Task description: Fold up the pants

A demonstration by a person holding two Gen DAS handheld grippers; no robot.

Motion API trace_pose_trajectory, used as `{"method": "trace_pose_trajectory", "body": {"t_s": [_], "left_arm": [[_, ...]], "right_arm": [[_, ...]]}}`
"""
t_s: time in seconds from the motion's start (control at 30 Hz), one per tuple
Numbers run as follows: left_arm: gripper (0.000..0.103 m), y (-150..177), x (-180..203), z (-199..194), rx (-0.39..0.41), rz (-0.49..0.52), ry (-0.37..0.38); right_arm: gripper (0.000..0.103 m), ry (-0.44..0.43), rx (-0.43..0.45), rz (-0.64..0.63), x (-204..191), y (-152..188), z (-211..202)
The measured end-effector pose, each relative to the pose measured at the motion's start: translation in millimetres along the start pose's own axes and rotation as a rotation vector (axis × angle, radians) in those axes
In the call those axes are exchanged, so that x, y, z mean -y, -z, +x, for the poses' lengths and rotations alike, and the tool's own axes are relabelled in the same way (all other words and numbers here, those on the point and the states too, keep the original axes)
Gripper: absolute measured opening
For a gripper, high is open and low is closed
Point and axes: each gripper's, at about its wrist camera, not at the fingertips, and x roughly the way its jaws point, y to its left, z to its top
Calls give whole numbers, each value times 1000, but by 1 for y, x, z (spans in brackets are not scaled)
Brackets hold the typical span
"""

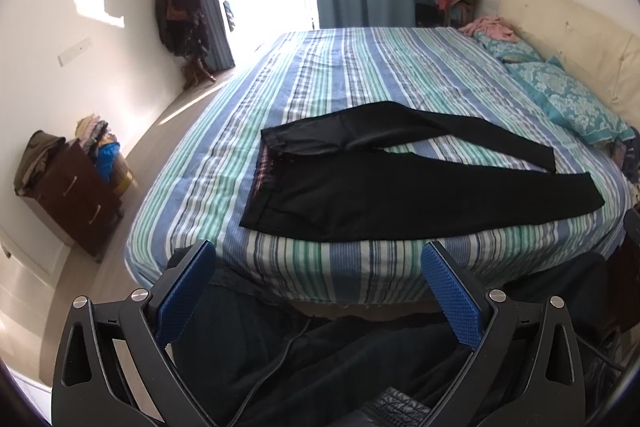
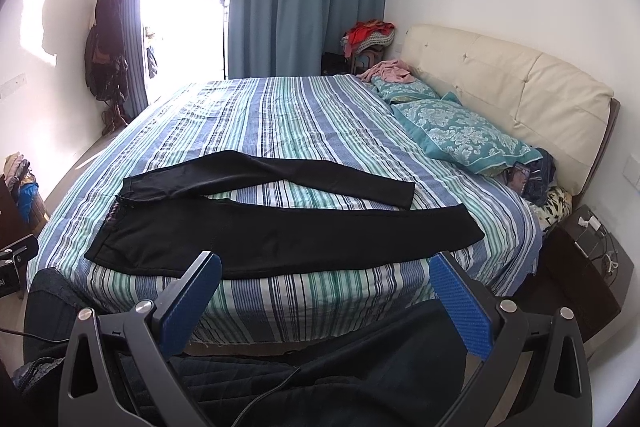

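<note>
Striped bed [image 2: 280,115] carries black pants [image 2: 280,235] near its front edge; we hold left gripper [image 1: 316,291] and right gripper [image 2: 326,299] wide, short of it.

left hand-held gripper [image 1: 316,291] and right hand-held gripper [image 2: 326,303] both gape empty.

Matt black cloth pants [image 2: 280,231] — striped woven bedsheet [image 2: 280,115].

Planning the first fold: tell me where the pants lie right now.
The black pants lie flat along the near edge of the striped bed, waistband on the left, legs spread rightward toward the teal pillow.
</note>
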Motion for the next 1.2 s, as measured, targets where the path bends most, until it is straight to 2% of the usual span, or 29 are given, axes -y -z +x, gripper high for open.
{"method": "trace_pose_trajectory", "body": {"t_s": [0.67, 1.2], "left_arm": [[102, 4, 3, 2, 1, 14, -5], [102, 4, 4, 1, 2, 15, -7]], "right_arm": [[103, -12, 13, -53, -6, 7, -4], [103, -31, -12, -24, -3, 8, 2]]}}
